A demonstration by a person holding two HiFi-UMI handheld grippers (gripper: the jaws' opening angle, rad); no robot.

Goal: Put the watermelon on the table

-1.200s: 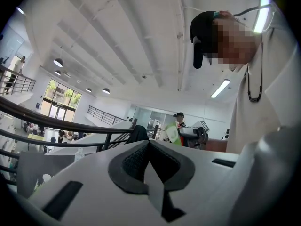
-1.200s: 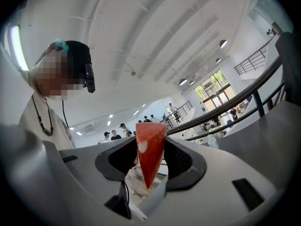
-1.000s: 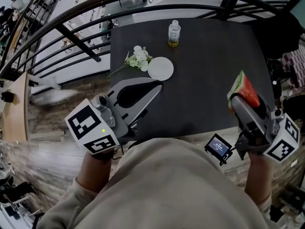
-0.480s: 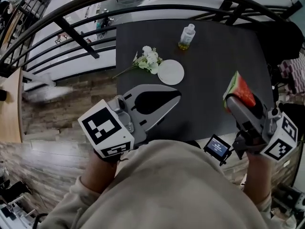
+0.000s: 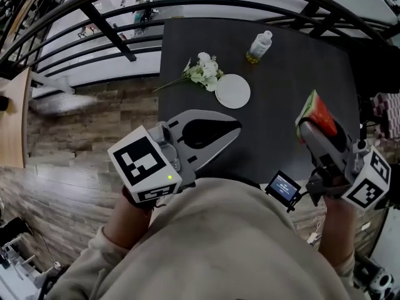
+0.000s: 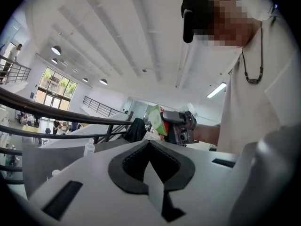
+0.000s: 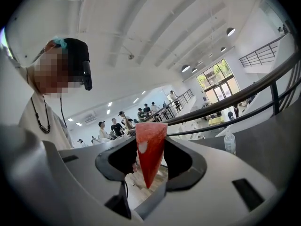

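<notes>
Fingers (image 7: 211, 173) of the right gripper (image 7: 149, 142) clamp the watermelon (image 5: 320, 116) wedge, holding it over the tabletop (image 5: 275, 74) near its right side for setting down; left gripper (image 6: 149, 145) fingers rest together, empty.

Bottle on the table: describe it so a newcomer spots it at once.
Find the dark table beside the black railing. Toward its far edge stands a small clear bottle with yellowish liquid. Unlike the white flowers and white disc nearby, it is transparent and upright.
</notes>
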